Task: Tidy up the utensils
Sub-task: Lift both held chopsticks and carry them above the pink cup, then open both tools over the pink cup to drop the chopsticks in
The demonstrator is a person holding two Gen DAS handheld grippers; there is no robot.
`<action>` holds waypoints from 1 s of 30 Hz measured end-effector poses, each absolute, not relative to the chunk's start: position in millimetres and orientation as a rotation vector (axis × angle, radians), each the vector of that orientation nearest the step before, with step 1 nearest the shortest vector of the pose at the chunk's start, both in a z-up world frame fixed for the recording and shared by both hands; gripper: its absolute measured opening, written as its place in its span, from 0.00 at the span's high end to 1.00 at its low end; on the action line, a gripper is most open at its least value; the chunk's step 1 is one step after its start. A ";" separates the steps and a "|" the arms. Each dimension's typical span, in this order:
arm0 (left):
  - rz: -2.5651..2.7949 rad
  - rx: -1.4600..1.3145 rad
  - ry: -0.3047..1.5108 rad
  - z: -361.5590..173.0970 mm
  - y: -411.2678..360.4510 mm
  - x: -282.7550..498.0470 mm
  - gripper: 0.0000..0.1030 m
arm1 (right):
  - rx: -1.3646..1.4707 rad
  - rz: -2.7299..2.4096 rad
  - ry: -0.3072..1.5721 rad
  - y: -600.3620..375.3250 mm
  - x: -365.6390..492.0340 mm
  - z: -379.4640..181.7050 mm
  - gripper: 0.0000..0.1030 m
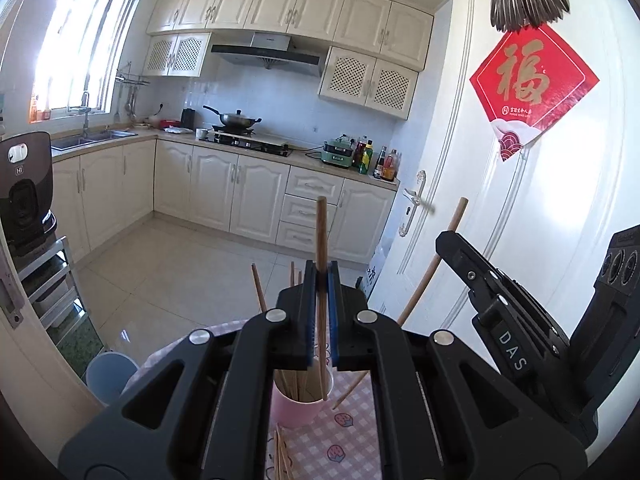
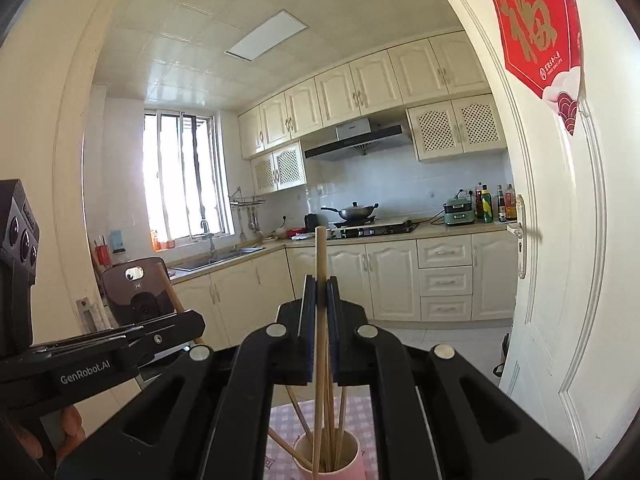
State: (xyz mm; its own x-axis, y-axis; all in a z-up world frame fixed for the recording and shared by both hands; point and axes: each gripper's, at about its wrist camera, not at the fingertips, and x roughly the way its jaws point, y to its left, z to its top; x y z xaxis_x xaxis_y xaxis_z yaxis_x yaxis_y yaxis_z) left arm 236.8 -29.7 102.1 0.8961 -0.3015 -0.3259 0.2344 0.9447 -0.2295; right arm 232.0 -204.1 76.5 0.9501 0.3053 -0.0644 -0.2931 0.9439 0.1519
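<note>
My left gripper (image 1: 321, 276) is shut on a dark wooden chopstick (image 1: 321, 236) that stands upright, its lower end inside the pink cup (image 1: 298, 410). The cup holds several chopsticks and stands on the pink checked tablecloth (image 1: 348, 432). Loose chopsticks (image 1: 282, 456) lie on the cloth in front of the cup. My right gripper (image 2: 320, 286) is shut on a lighter chopstick (image 2: 319, 256), also upright with its lower end in the pink cup (image 2: 352, 462). The right gripper (image 1: 500, 300) shows at the right of the left wrist view holding its slanted chopstick (image 1: 436, 260). The left gripper (image 2: 120, 340) shows at the left of the right wrist view.
A white door (image 1: 520, 200) with a red decoration (image 1: 534, 80) stands close on the right. A blue bin (image 1: 110, 376) sits on the floor left of the table. A dark appliance (image 1: 24, 192) sits on a rack at far left. Kitchen counters (image 1: 248, 152) lie beyond.
</note>
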 end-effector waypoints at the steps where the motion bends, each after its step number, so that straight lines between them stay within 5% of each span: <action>1: -0.270 -0.192 0.366 98.9 -29.2 241.8 0.95 | 0.140 0.302 0.083 -204.3 236.5 72.6 0.96; 30: -0.270 -0.097 0.539 12.8 -35.3 271.8 0.94 | 0.085 0.333 0.284 -196.4 256.1 -4.9 0.96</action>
